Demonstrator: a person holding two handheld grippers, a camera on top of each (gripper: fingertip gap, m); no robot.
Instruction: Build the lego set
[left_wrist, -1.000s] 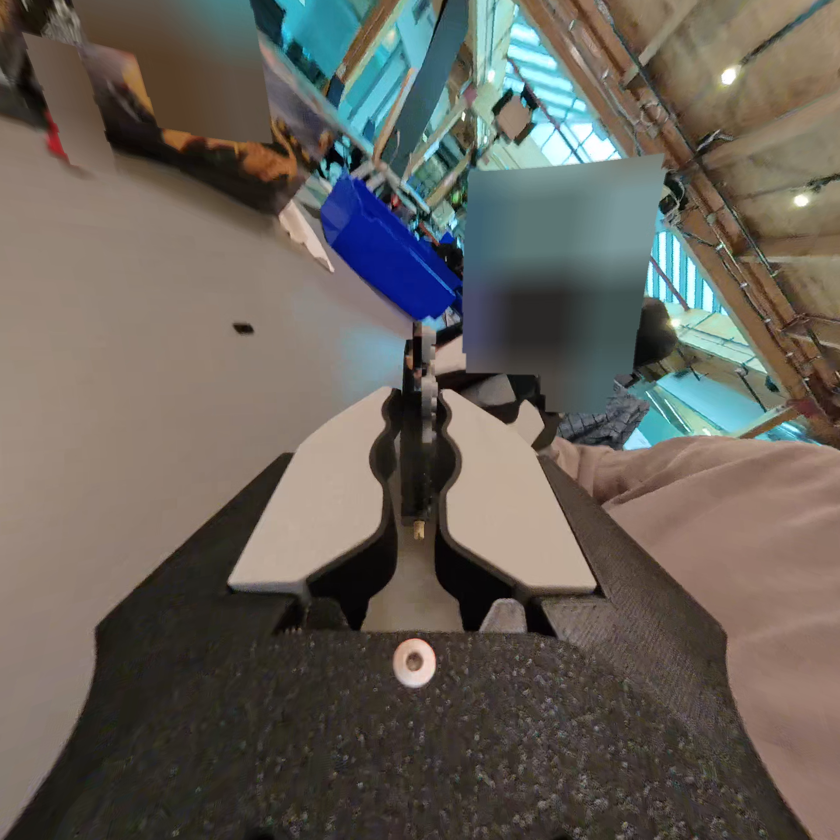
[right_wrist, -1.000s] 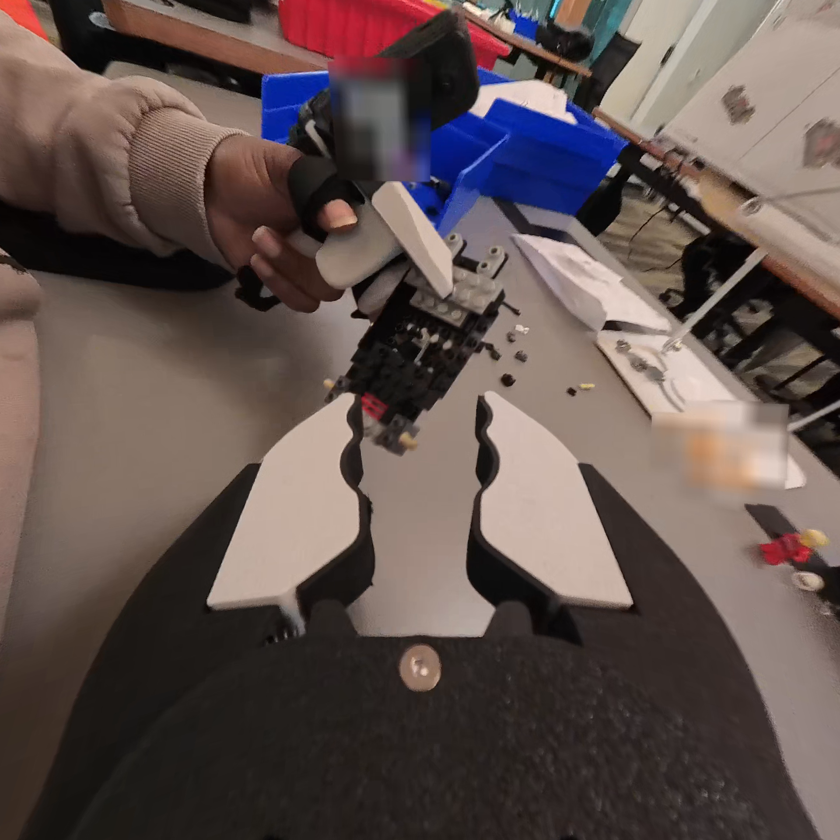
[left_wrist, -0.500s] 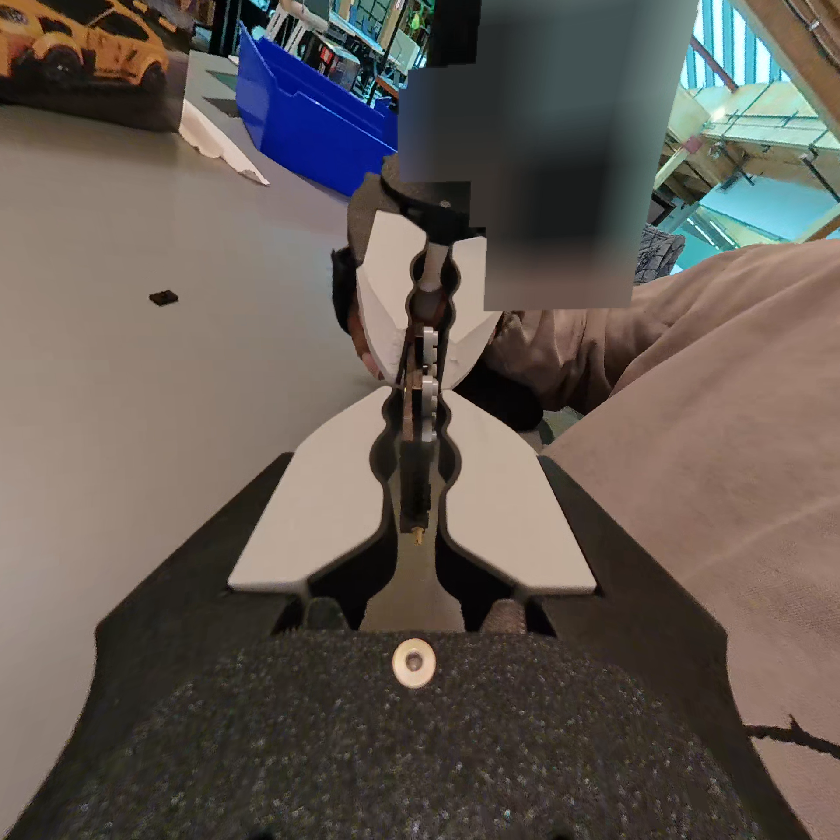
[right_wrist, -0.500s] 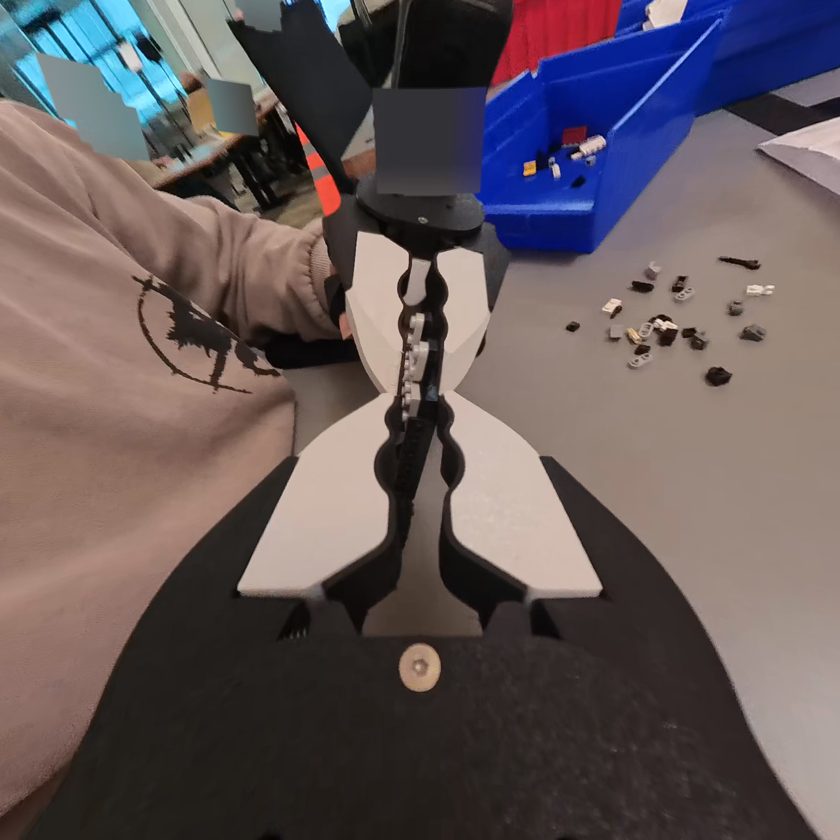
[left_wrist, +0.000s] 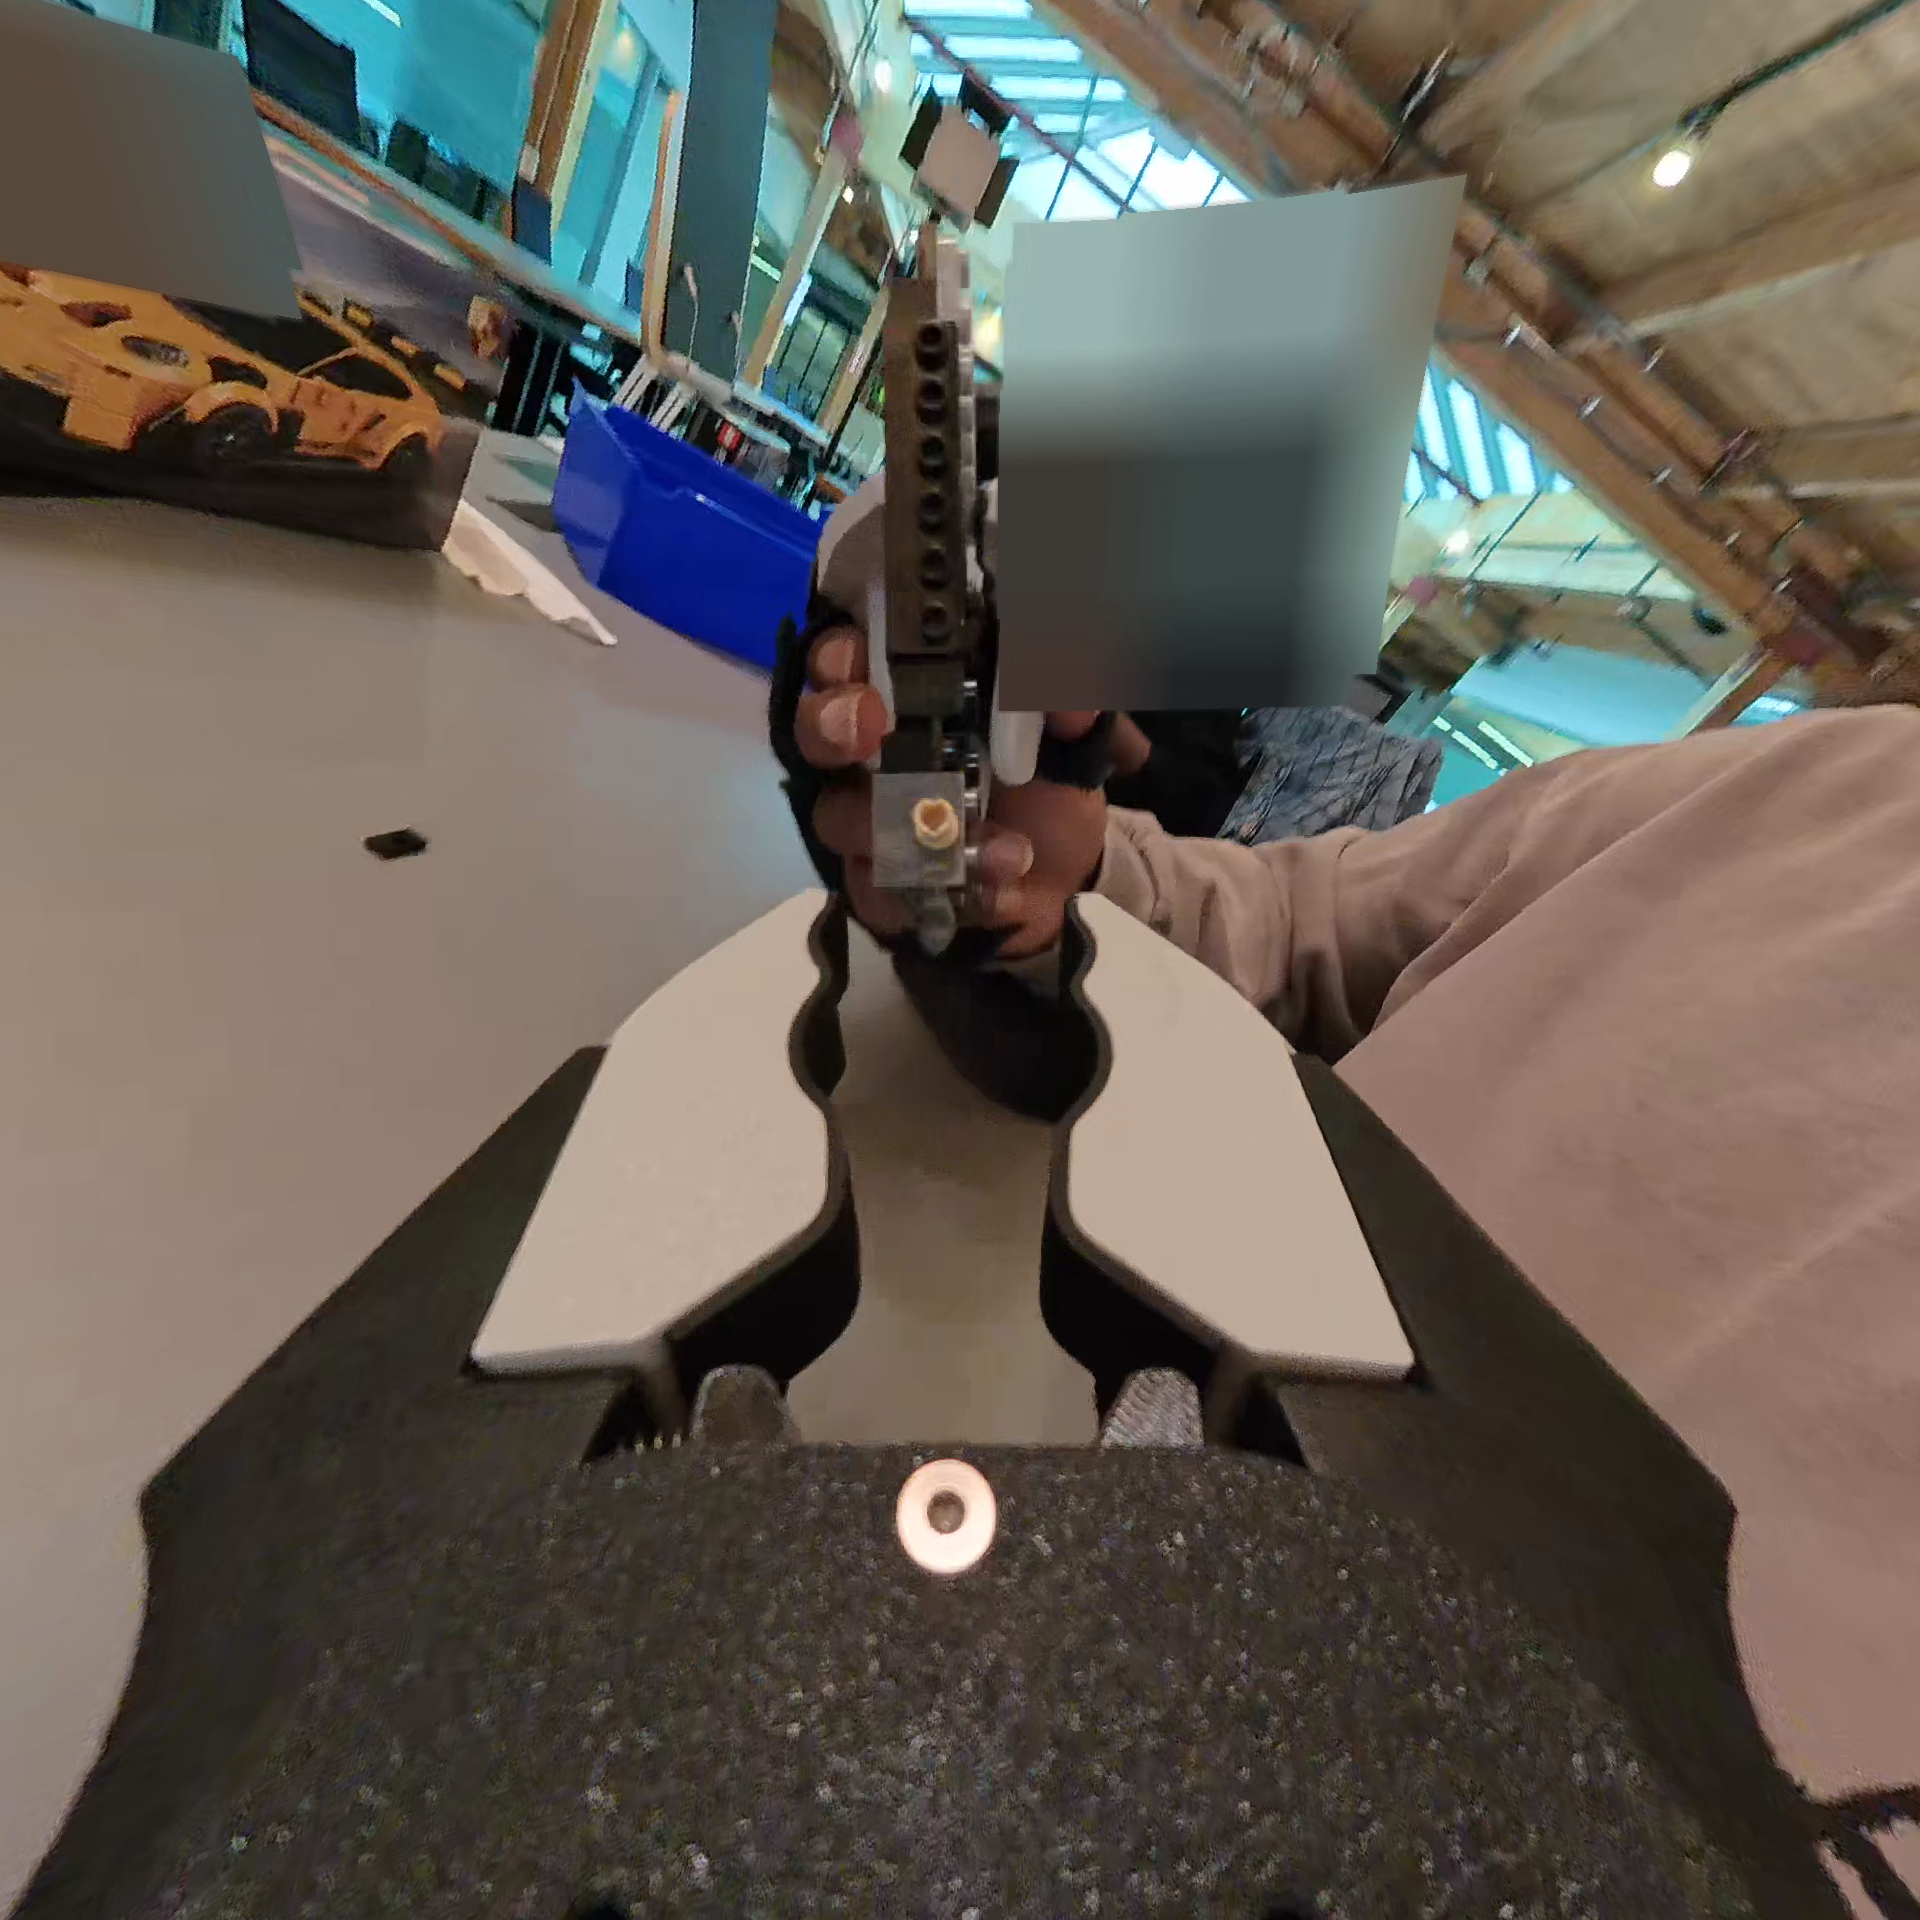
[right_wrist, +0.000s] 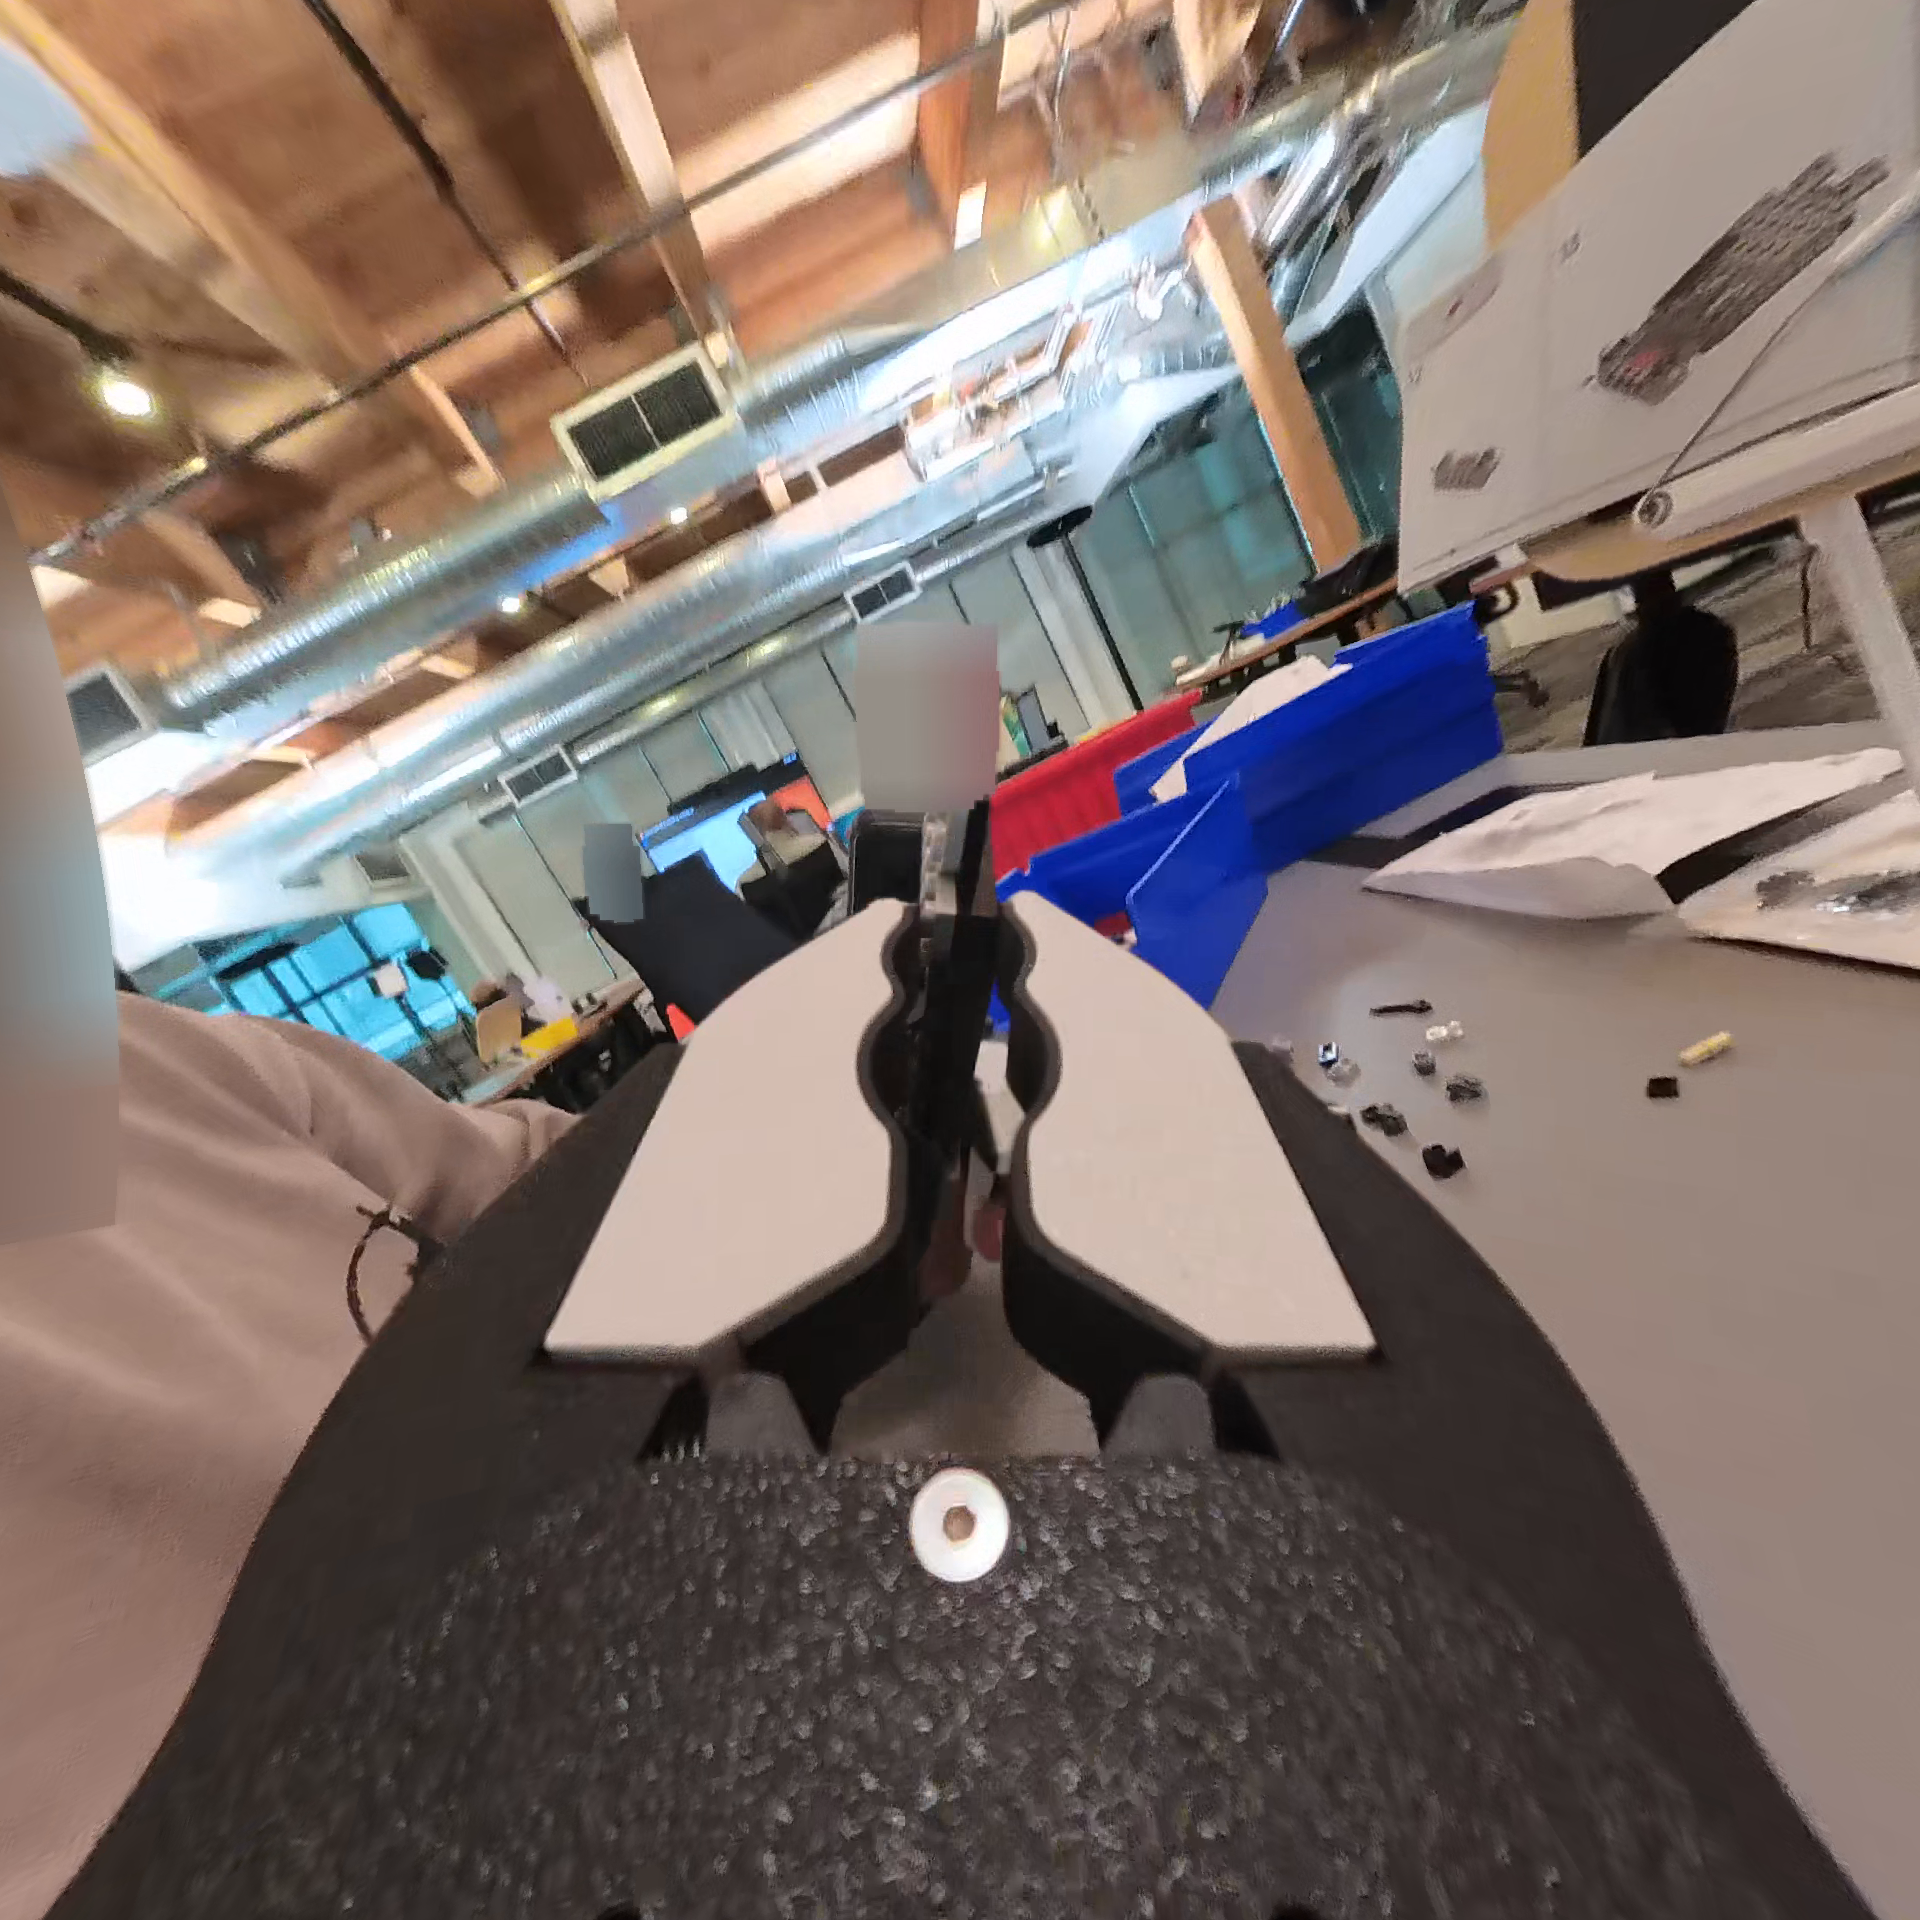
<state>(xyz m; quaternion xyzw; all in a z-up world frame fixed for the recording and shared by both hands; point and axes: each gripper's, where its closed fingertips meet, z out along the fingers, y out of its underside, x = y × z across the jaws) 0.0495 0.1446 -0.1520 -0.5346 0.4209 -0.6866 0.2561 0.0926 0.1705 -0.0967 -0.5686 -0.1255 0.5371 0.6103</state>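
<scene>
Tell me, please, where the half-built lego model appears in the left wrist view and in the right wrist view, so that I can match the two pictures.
Left wrist view: the lego model stands upright at upper centre, beyond the open left gripper, clamped by the far right gripper.
Right wrist view: it appears edge-on at centre, pinched inside the right gripper.
Shared landmark: the blue bin on the grey table.
</scene>
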